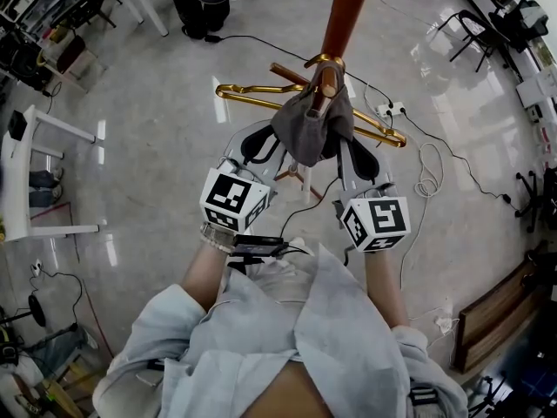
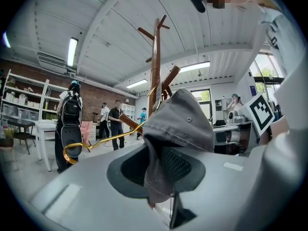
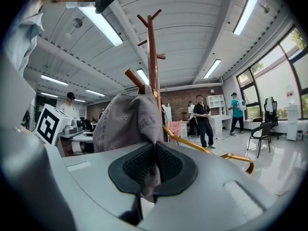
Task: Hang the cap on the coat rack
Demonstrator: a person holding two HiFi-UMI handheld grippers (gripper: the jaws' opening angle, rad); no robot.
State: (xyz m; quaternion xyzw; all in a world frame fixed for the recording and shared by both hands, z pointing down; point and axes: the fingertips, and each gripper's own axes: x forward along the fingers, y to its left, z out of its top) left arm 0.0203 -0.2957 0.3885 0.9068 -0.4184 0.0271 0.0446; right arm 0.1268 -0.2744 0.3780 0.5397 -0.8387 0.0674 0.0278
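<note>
Here, in the head view, a grey cap (image 1: 309,131) is held up against the brown wooden coat rack (image 1: 346,11), whose pole rises toward the camera from the pale polished floor (image 1: 157,120). The cap's crown sits at a lower peg (image 1: 325,81) of the rack, just below a gold ring (image 1: 324,59) round the pole. Whether the cloth bears on the peg cannot be told.

The left hand-held gripper (image 1: 287,142) meets the cap from the near left and the right hand-held gripper (image 1: 335,146) from the near right, so the cap lies between the two.

Left gripper view: the jaws pinch a hanging fold of the cap's edge, and the mesh of one pad shows beside the cloth. The crown bulges above them, and the peg tip pokes out past it.

Right gripper view: the jaws are pressed on another fold of the cap, with the cloth trapped between both ribbed pads.

Each gripper carries a white cube with black square markers, left (image 1: 233,200) and right (image 1: 376,223), near the person's wrists. A curved gold bar (image 2: 99,142) runs out to left and right from the ring, on the far side of the cap.

A white power strip (image 1: 392,109) with its cables lies on the floor right of the pole. A white desk (image 2: 42,127) stands at the left of the room. Several people (image 3: 202,119) stand in the far part of the room, before a brick wall.
</note>
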